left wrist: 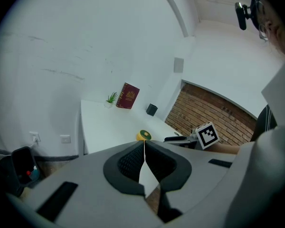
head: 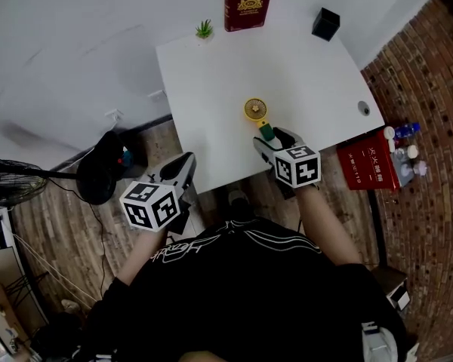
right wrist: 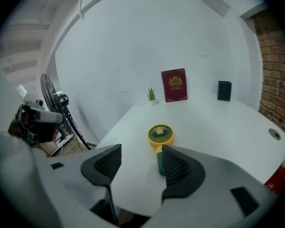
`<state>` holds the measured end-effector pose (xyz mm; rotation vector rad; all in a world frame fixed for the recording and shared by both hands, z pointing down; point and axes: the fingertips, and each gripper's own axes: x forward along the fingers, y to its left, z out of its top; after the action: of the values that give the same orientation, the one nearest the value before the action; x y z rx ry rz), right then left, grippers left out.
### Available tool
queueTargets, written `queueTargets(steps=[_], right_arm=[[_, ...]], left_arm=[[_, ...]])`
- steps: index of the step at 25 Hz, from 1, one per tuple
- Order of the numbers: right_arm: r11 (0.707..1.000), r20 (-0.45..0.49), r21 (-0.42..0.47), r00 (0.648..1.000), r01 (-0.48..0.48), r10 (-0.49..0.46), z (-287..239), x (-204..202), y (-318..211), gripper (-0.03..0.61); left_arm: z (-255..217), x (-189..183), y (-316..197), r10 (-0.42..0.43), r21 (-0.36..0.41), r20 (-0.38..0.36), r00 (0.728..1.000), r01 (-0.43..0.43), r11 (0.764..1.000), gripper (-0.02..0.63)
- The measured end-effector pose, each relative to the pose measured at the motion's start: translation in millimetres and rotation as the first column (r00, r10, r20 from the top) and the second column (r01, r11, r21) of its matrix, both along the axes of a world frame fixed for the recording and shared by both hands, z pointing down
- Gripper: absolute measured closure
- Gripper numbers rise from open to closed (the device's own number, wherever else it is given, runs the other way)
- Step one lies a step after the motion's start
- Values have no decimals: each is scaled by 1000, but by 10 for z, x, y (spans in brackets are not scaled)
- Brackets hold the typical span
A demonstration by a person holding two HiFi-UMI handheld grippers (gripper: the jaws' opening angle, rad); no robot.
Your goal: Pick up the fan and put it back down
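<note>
Small yellow handheld fan with a round grille and a green handle [right wrist: 159,146] lies flat on the white rectangular table [head: 211,74], near its front edge, head pointing towards the far side where a dark red book [head: 247,6] stands, well apart from it. The right gripper [right wrist: 140,165] hangs just over the handle end with its jaws spread wide; the handle sits close against the inner face of the right-hand jaw rather than centred, and neither pad presses on it, so nothing is held. The left gripper [left wrist: 144,148] waits off the table's near left corner, jaws together on nothing. With the fan down and free, this reads as either the approach to the pick or the moment after setting it back; the pictures do not settle which. A pick would call for shifting the right gripper sideways until the handle lies midway between the pads, lowering, then closing firmly on the slim handle
</note>
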<state>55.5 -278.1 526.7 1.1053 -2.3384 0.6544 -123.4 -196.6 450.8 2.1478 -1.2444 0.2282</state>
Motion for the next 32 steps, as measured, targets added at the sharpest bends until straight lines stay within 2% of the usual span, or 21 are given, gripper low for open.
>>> queueTargets(steps=[6, 11, 15, 20, 29, 32], right_arm=[[996, 156, 70, 985, 58, -69, -613, -103, 436, 431], [986, 229, 162, 971, 37, -74, -1031, -71, 742, 577], [974, 289, 202, 944, 105, -162, -1234, -219, 1086, 577], [968, 342, 208, 916, 143, -209, -1354, -311, 1439, 577], [961, 361, 226, 902, 161, -236, -1371, -357, 1774, 577], [961, 351, 231, 908, 154, -230, -1385, -343, 1825, 577]], left_arm=[[-191, 86, 234, 33, 39, -9, 999, -33, 999, 580], [-394, 131, 430, 63, 87, -17, 998, -61, 994, 580], [-524, 167, 608, 89, 121, -20, 996, -86, 989, 580], [-592, 235, 830, 120, 146, -24, 992, -115, 983, 580], [-596, 327, 1102, 156, 148, -17, 988, -152, 977, 580], [-613, 349, 1156, 166, 150, -15, 986, -162, 975, 580]])
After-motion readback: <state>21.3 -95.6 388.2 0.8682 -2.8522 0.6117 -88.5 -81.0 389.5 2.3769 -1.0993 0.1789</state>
